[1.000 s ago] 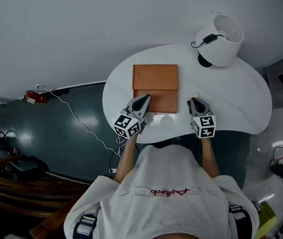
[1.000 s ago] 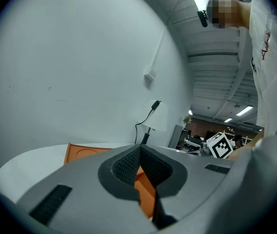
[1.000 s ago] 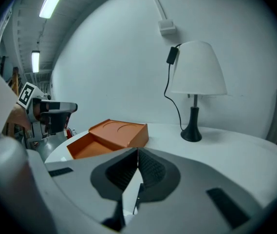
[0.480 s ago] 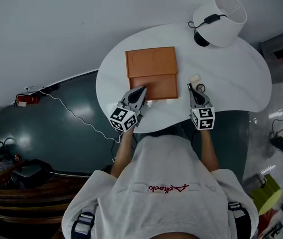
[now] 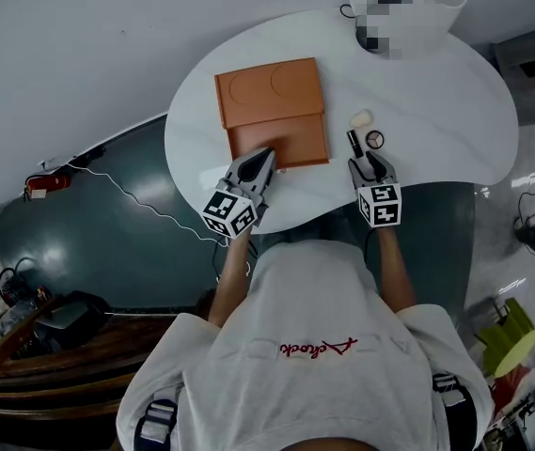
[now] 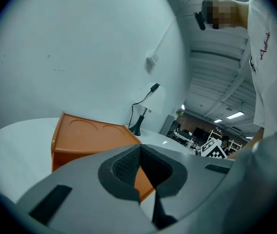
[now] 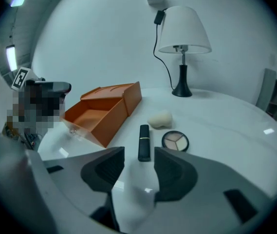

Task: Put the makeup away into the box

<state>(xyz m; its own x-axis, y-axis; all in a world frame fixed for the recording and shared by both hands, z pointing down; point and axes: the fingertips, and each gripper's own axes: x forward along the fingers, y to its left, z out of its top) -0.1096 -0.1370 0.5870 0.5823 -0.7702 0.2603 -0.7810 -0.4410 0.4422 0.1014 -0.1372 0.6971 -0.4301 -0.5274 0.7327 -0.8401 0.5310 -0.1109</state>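
the right gripper [image 7: 139,154] is hovering over the tabletop [image 7: 226,130], its fingers [image 7: 106,167] just opening on nothing, with the lipstick [image 7: 144,142] lying just ahead beside a compact [image 7: 175,141] and sponge [image 7: 159,119]. the left gripper [image 6: 139,147], fingers together and empty, is pointing at the open orange box [image 6: 89,135].

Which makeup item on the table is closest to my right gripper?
The black lipstick tube, just ahead of the right gripper, whose empty jaws have just been opening; the round palette sits beside it, the sponge beyond.
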